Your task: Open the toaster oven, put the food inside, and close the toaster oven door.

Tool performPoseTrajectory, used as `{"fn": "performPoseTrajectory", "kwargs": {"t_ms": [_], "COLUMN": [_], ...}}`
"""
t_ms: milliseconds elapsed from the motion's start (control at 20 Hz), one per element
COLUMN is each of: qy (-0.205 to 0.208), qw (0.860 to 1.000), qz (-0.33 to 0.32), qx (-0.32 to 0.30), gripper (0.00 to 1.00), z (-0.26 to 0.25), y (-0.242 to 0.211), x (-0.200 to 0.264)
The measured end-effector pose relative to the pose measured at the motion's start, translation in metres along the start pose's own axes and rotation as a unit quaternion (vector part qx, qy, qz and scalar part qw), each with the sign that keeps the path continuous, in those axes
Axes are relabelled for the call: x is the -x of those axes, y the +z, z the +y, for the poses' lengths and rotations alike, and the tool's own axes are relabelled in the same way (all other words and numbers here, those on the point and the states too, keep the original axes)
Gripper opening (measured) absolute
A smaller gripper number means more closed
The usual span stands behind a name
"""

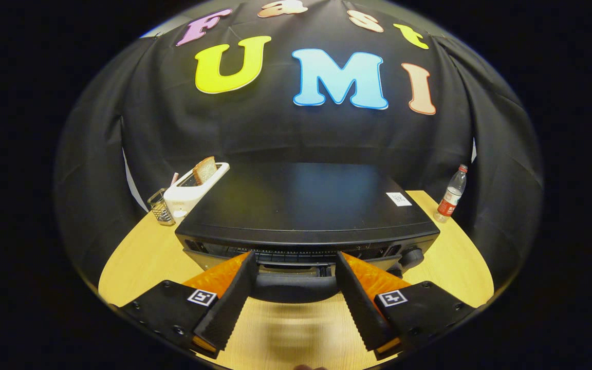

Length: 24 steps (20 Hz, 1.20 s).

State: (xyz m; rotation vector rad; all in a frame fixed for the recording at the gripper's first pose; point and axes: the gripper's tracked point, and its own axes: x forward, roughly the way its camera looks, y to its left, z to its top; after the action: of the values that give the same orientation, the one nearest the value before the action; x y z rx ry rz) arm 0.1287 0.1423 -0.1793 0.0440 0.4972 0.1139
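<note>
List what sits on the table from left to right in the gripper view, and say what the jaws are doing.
Wire holder → white toaster holding a bread slice → black toaster oven → water bottle. The gripper is open, its jaws on either side of the oven's door handle.

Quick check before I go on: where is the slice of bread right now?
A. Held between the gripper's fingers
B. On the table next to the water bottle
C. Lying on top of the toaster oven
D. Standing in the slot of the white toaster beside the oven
D: the slice of bread stands up out of the white toaster beside the toaster oven, while the gripper is open at the oven's handle.
</note>
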Motion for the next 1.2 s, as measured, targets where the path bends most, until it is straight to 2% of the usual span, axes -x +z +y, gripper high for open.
{"fn": "performPoseTrajectory", "kwargs": {"t_ms": [750, 1200], "qy": [0.007, 0.016], "qw": [0.999, 0.992], "qz": [0.049, 0.120], "qx": [0.017, 0.040], "gripper": [0.97, 0.97], "z": [-0.002, 0.000], "y": [-0.055, -0.120], "x": [0.037, 0.050]}}
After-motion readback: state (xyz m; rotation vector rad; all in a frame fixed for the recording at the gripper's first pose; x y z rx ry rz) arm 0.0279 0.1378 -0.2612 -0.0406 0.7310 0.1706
